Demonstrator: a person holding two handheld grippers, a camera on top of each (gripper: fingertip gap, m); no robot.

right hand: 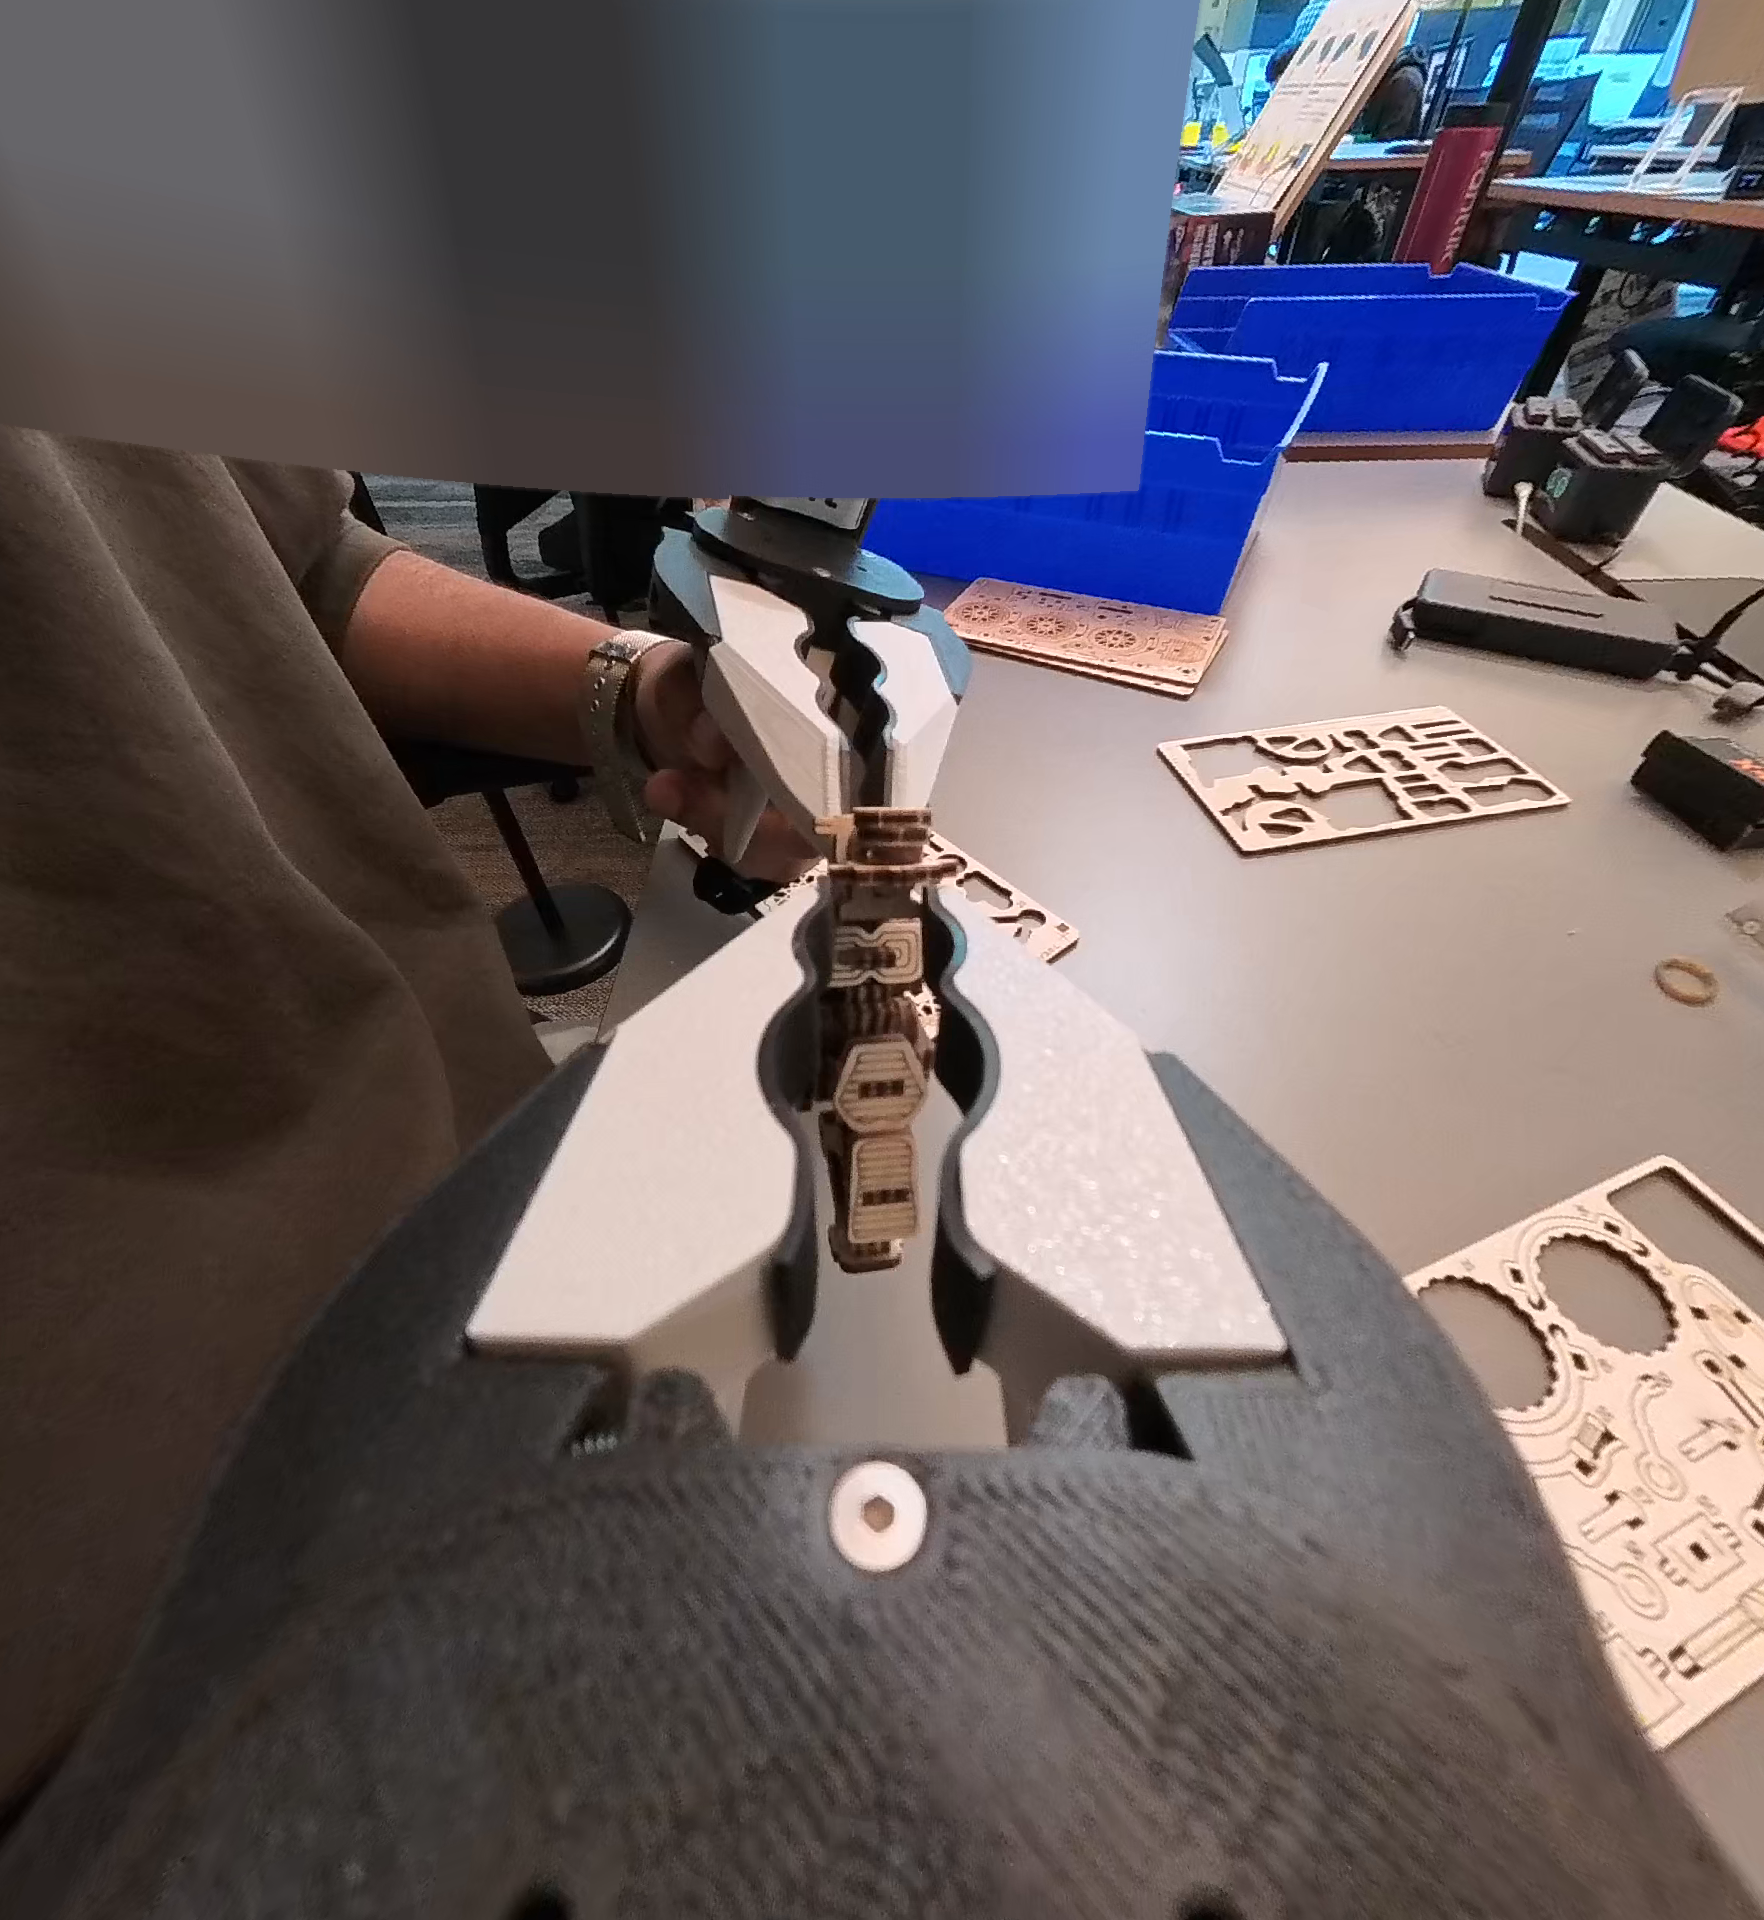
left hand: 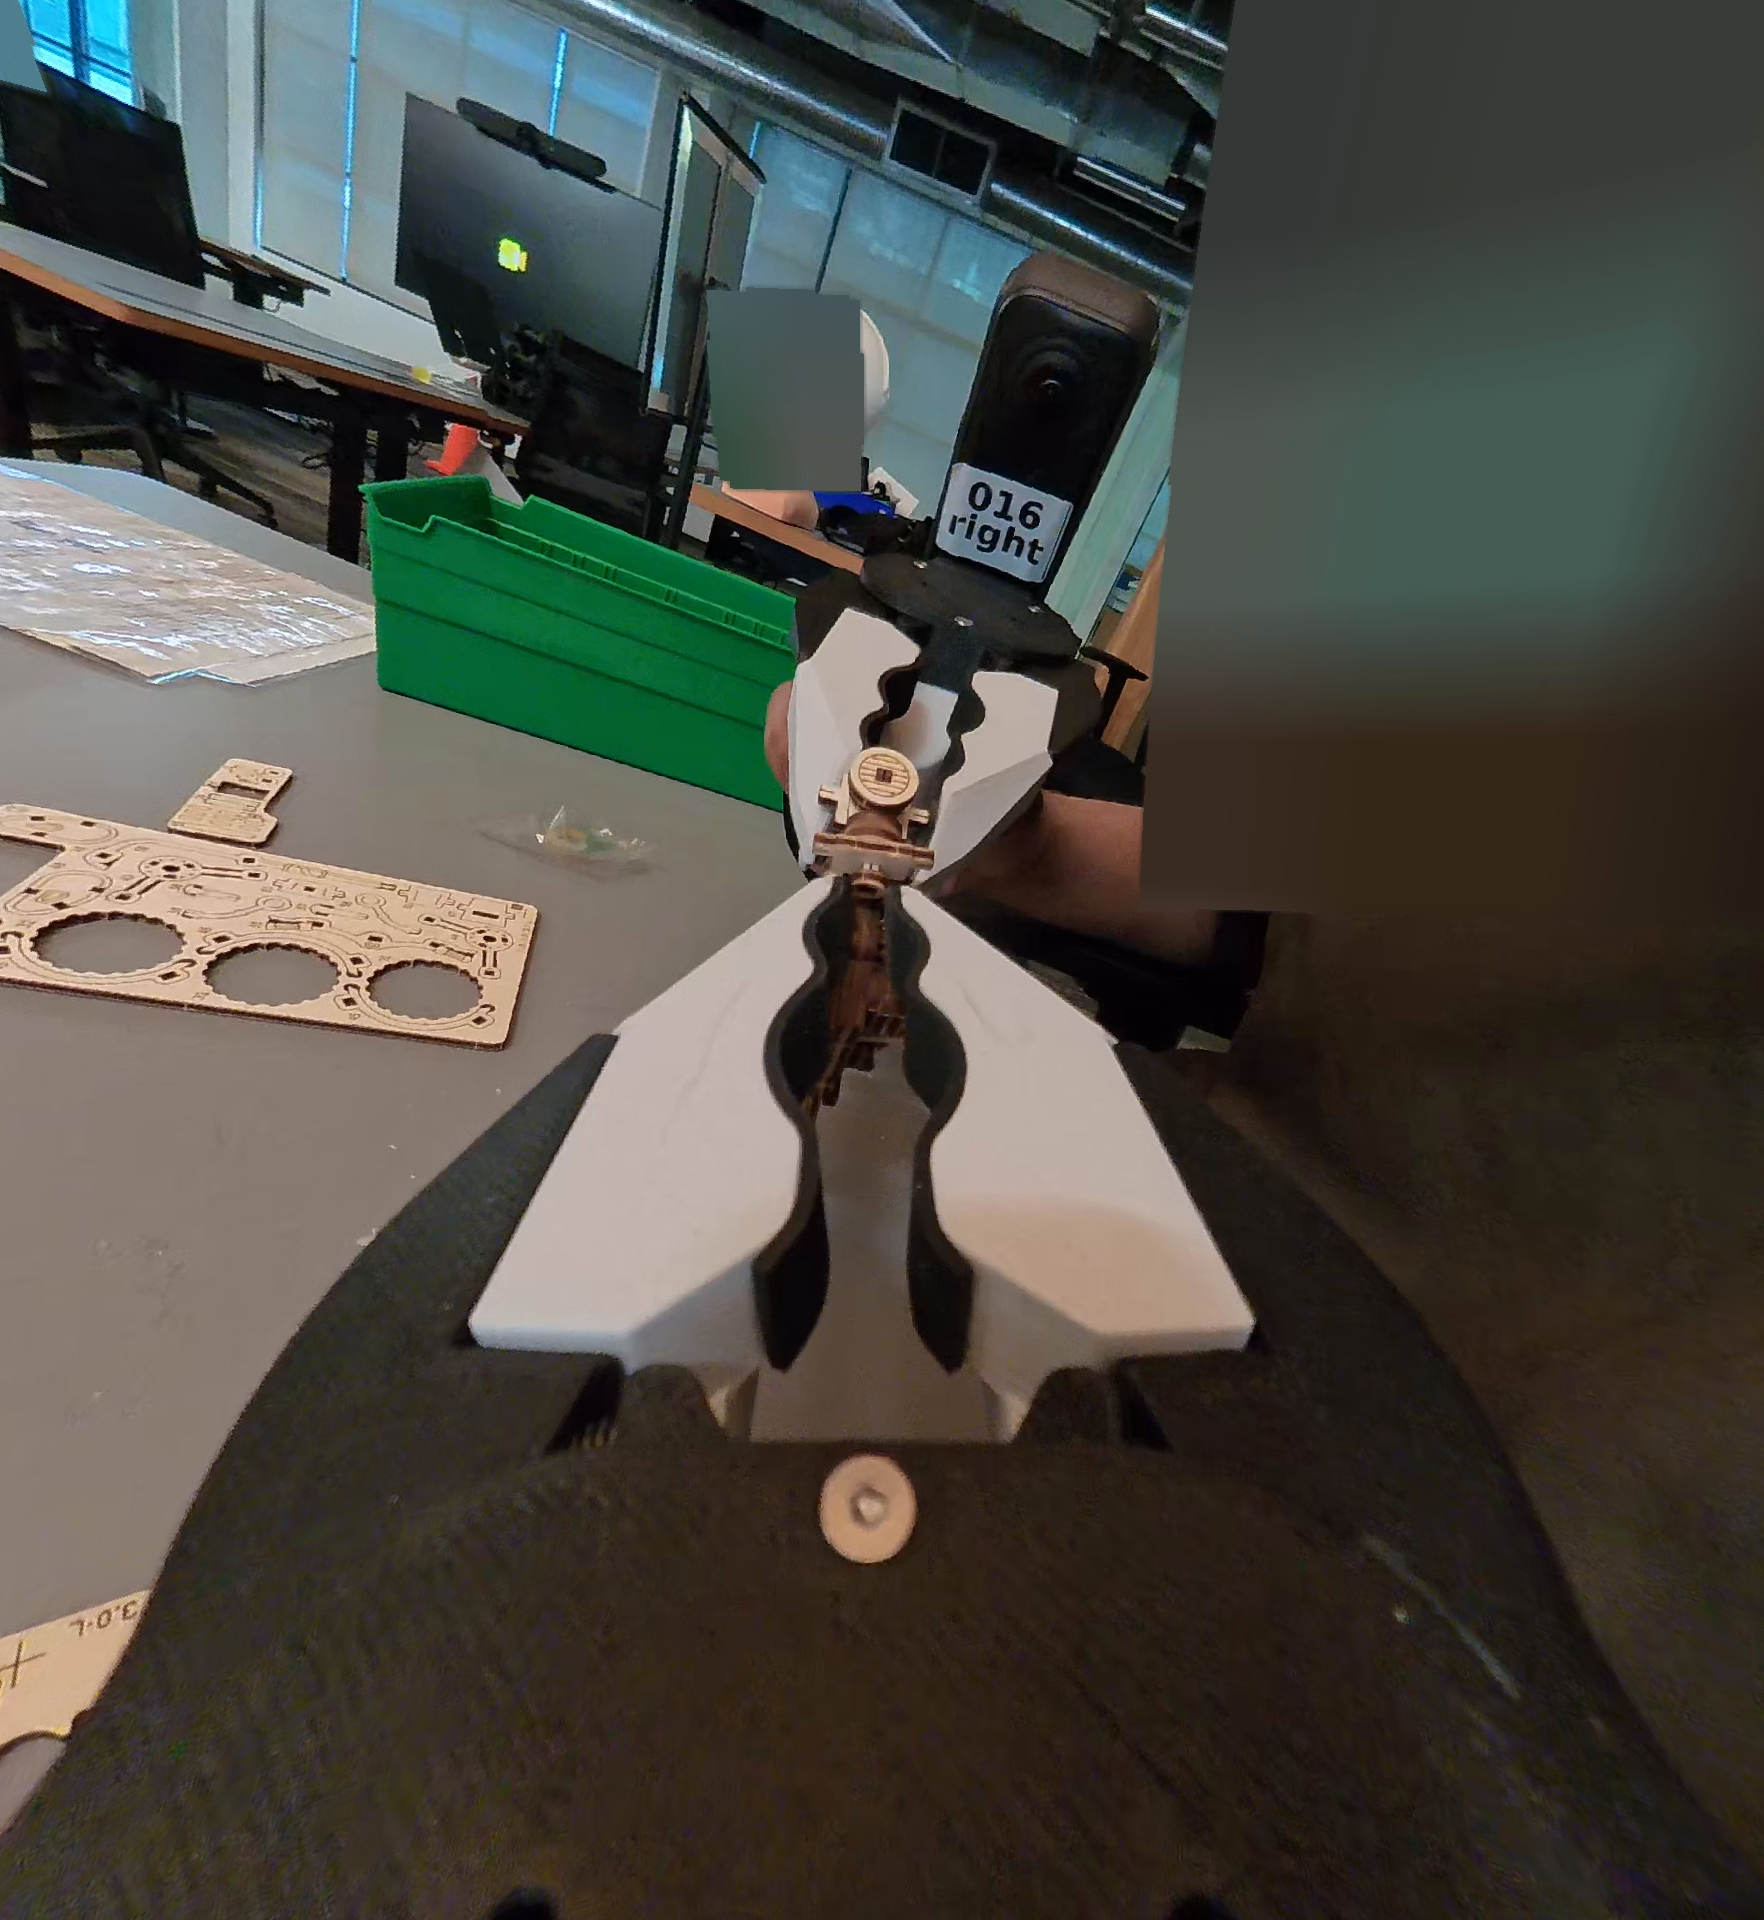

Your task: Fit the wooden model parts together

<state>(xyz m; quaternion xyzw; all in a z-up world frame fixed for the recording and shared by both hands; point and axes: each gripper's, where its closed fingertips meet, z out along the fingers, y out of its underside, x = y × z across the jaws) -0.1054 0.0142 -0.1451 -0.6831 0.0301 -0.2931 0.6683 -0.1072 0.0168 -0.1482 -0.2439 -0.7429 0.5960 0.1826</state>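
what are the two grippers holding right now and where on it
Both are shut on the wooden model: left gripper and right gripper each clamp one end, tip to tip.

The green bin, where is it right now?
In the left wrist view the green bin sits on the grey table left of centre, behind the punched wooden sheet and just left of the right tongs.

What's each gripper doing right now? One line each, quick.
Left gripper: closed on the wooden model.
Right gripper: closed on the same wooden model, at its opposite end.
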